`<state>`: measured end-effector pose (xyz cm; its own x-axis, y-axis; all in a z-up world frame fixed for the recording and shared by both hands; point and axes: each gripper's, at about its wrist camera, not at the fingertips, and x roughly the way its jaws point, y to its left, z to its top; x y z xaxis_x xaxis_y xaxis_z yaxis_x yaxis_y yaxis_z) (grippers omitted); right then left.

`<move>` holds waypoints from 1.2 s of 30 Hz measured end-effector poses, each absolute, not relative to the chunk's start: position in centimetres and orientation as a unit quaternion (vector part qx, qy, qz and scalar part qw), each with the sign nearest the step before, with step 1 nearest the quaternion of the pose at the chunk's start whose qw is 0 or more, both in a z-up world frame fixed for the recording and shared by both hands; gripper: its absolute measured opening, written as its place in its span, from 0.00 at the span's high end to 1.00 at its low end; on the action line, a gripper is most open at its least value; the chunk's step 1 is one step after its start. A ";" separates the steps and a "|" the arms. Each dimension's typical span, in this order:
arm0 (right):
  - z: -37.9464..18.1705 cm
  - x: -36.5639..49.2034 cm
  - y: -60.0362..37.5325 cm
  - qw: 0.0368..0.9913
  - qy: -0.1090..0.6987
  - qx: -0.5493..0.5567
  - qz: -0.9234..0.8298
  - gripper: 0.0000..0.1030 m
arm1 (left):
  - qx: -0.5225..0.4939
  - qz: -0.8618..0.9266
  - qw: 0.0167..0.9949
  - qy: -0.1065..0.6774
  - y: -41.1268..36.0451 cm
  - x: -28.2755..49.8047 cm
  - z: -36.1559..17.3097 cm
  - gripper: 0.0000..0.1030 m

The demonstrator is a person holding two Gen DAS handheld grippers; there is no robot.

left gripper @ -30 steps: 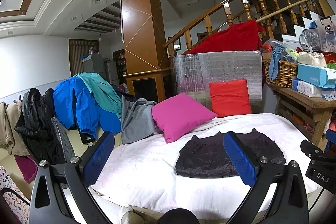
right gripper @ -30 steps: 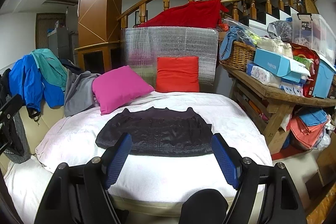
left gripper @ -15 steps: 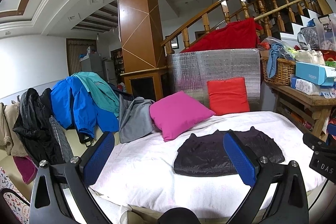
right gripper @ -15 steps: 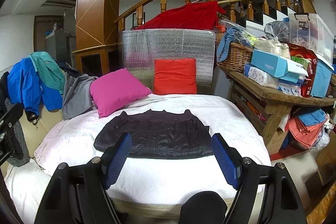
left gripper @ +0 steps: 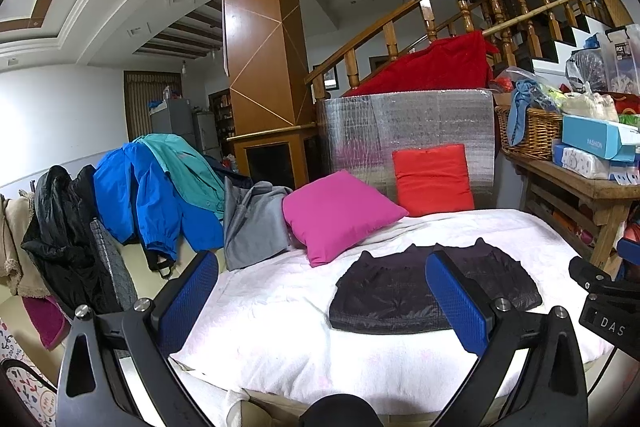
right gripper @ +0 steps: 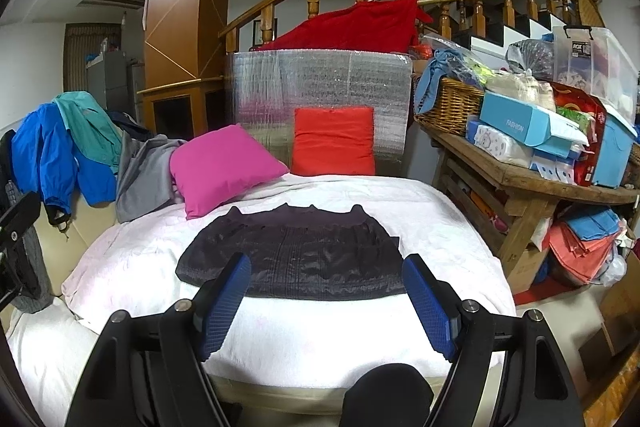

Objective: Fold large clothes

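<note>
A dark, shiny garment (right gripper: pixel 296 255) lies folded flat on the white bedspread (right gripper: pixel 132 259), seen too in the left wrist view as the dark garment (left gripper: pixel 392 295) right of centre. My right gripper (right gripper: pixel 326 267) hovers in front of the bed's near edge, open, nothing between its blue pads (right gripper: pixel 430 303). My left gripper (left gripper: pixel 320 263) is also open and empty, held short of the bed to the left of the garment. Part of the right gripper's body (left gripper: pixel 604 303) shows at the right edge of the left wrist view.
A pink cushion (right gripper: pixel 220 167) and a red cushion (right gripper: pixel 334 141) lean at the bed's far side. Blue, teal, grey and black clothes (left gripper: pixel 160 187) hang on the left. A wooden bench (right gripper: pixel 532 183) with boxes and a wicker basket (right gripper: pixel 452 105) stands at the right.
</note>
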<state>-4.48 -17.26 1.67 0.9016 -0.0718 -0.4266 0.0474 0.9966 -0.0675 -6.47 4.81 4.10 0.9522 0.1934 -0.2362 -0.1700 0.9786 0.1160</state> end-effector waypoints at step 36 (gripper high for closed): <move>-3.0 10.1 -21.0 0.954 0.294 -0.022 -0.052 0.21 | 0.031 0.022 0.981 0.191 2.8 8.6 0.4 0.00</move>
